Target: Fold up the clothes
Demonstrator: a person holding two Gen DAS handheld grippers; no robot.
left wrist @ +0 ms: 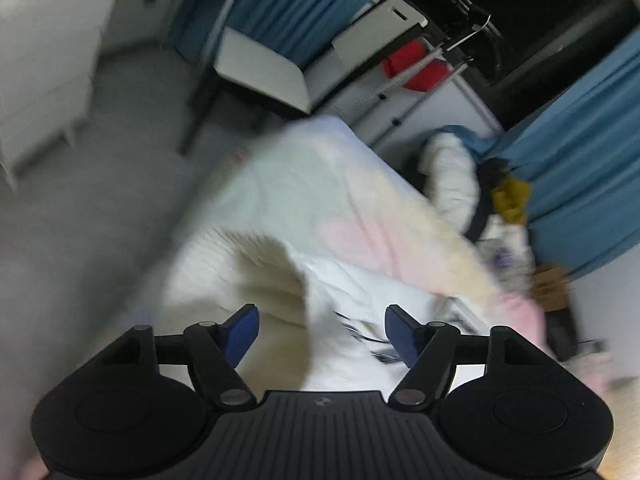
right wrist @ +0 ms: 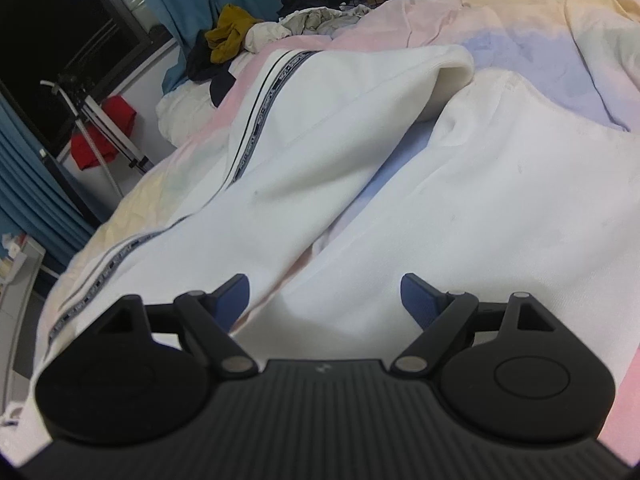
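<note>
White trousers (right wrist: 320, 152) spread on pastel bedding (right wrist: 540, 20), toward 12 o'clock; left gripper (left wrist: 322, 330) and right gripper (right wrist: 325, 300) jaws apart, empty.

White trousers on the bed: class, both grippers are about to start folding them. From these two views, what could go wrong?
1. The white trousers lie with legs spread apart and one leg end curled, so a fold started now may come out uneven.
2. They rest on a soft pastel duvet; the open right gripper might pinch bedding along with cloth.
3. The left gripper view is blurred, so its aim is uncertain.
</note>
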